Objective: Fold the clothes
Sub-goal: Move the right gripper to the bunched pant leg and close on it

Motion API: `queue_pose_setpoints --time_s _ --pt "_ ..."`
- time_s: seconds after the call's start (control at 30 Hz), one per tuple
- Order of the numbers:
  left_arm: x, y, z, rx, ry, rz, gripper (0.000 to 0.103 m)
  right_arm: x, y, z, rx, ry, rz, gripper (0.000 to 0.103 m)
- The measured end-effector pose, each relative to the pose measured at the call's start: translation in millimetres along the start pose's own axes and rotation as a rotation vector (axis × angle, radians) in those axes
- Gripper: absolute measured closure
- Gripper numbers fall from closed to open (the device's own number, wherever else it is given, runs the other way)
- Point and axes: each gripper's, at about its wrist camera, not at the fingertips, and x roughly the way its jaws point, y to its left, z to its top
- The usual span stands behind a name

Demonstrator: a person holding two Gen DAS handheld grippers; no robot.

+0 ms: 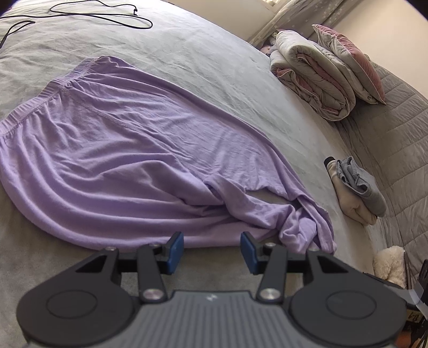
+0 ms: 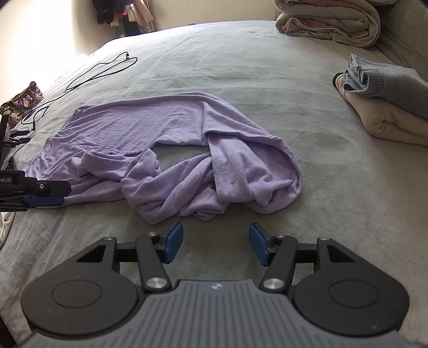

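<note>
The bed sheet (image 2: 240, 80) is soft grey all over. The pants (image 1: 120, 139) on it are light purple, with no pattern. The cable (image 1: 107, 16) is black. The rolled blanket (image 1: 313, 77) is grey with dusty pink inside. The pillow (image 1: 353, 59) is grey on one side and dark pink on the other. The folded sweater (image 2: 396, 85) is grey-blue, and the folded cloth (image 2: 388, 125) under it is cream. The little bag (image 2: 22, 100) has a flower pattern in brown and pink. Both grippers are black and grey with blue pads (image 2: 175, 241).
</note>
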Motion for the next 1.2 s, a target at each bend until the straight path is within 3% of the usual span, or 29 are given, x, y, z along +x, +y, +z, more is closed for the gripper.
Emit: queue_pose_setpoints --time_s 0.27,0.37,0.43,0.67,0.77,0.93,1.0,1.1,1.13,1.2 --pt "4.2 4.2 5.0 0.021 0.0 0.024 0.056 -8.3 -40.9 17.6 0.11 -0.076 -0.038 0.044" --pt "7.0 3.1 7.1 0.038 0.001 0.023 0.057 -7.8 -54.0 21.3 0.13 -0.093 -0.055 0.049" --pt "9.0 2.0 8.4 0.047 0.001 0.009 0.064 -5.4 -58.7 22.6 0.135 -0.1 -0.035 0.053" --pt "20.0 -3.4 11.9 0.072 0.01 0.009 0.066 6.5 -51.8 25.2 0.129 -0.08 0.124 0.056" --pt "24.2 -3.6 11.5 0.08 0.016 0.02 0.066 10.0 -39.6 24.5 0.082 -0.079 0.148 0.056" --pt "24.5 1.2 12.4 0.068 0.021 0.025 0.066 7.0 -44.3 30.0 0.111 -0.122 0.046 0.056" --pt "24.3 2.8 12.8 0.067 0.025 0.028 0.067 8.0 -49.3 30.9 0.113 -0.136 -0.043 0.056" --pt "24.8 4.1 12.8 0.068 0.031 0.035 0.07 19.0 -55.7 28.0 0.129 -0.094 -0.092 0.057" --pt "24.9 4.4 12.9 0.066 0.032 0.035 0.07 24.8 -58.7 25.9 0.144 -0.069 -0.087 0.059" --pt "25.3 4.8 13.3 0.06 0.034 0.037 0.07 30.9 -59.8 23.0 0.149 -0.062 -0.091 0.089"
